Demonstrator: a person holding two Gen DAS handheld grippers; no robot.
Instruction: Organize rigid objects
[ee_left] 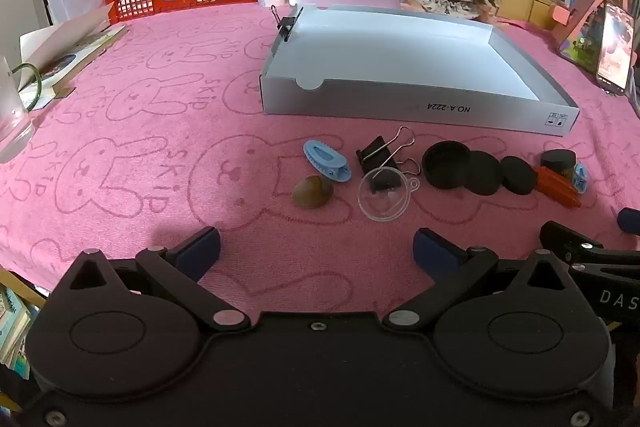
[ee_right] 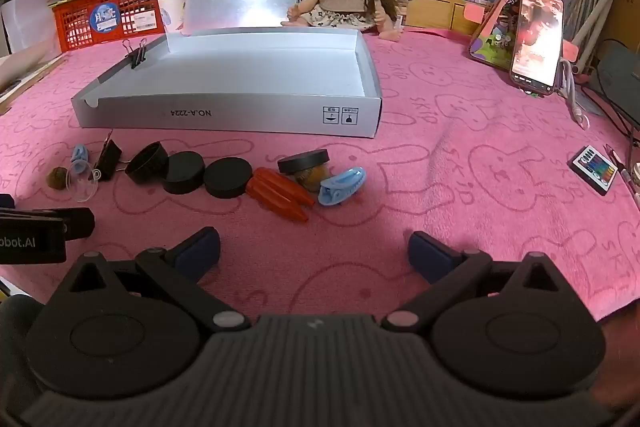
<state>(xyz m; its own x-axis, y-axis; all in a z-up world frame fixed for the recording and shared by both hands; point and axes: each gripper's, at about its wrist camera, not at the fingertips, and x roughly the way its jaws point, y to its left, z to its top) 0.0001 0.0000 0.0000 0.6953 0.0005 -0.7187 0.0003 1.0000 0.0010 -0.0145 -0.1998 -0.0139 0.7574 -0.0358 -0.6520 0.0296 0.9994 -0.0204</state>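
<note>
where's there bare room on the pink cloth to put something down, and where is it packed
Bare cloth lies right of the grey box, between it and the phone, and in front of the right gripper, short of the remote. The box floor is bare too. Crowded: the row before the box, from brown stone and funnel past black caps to blue clip.

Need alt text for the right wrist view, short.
The open right gripper hovers empty over a pink towel, facing a row of small items: black lids, an orange piece and a blue clip. Behind them sits an open grey box, empty but for a binder clip on its left wall.
</note>
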